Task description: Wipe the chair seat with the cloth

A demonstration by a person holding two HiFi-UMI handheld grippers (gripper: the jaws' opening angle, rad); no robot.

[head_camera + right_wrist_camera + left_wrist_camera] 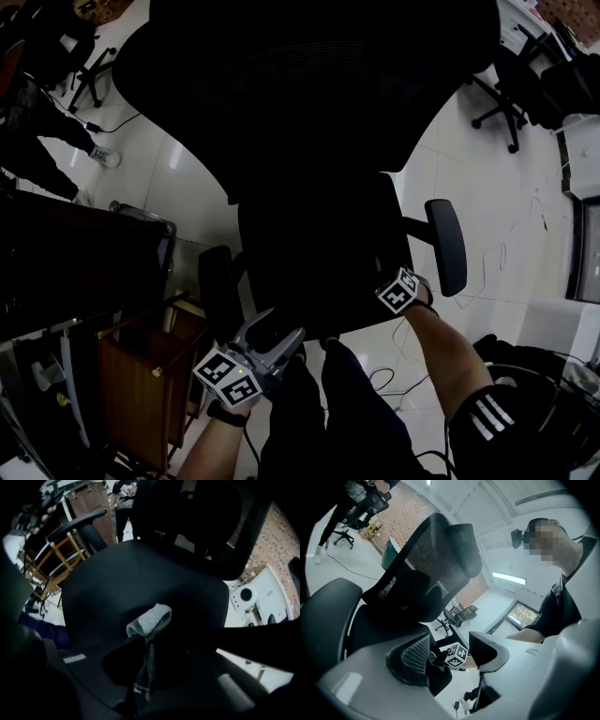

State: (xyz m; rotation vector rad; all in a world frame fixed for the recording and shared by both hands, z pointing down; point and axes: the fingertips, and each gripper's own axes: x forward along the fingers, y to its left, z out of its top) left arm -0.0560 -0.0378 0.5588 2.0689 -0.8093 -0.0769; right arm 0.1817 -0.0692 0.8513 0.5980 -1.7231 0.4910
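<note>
A black office chair fills the head view, its seat point(319, 262) below the wide mesh backrest point(309, 84). My right gripper point(146, 660) is shut on a grey cloth point(150, 619), which hangs folded just above the seat point(140, 578). In the head view only its marker cube point(398, 291) shows, at the seat's front right edge; the cloth is hidden there. My left gripper point(275, 336) is at the seat's front left corner. Its jaws point(447, 656) stand open with nothing between them and point at the backrest point(431, 569).
Armrests stick out on both sides of the seat point(448, 246) point(217, 291). A wooden cabinet point(141, 375) and a dark desk point(75, 253) stand to the left. Cables point(389, 380) lie on the white floor. Another office chair point(506, 103) stands at the back right.
</note>
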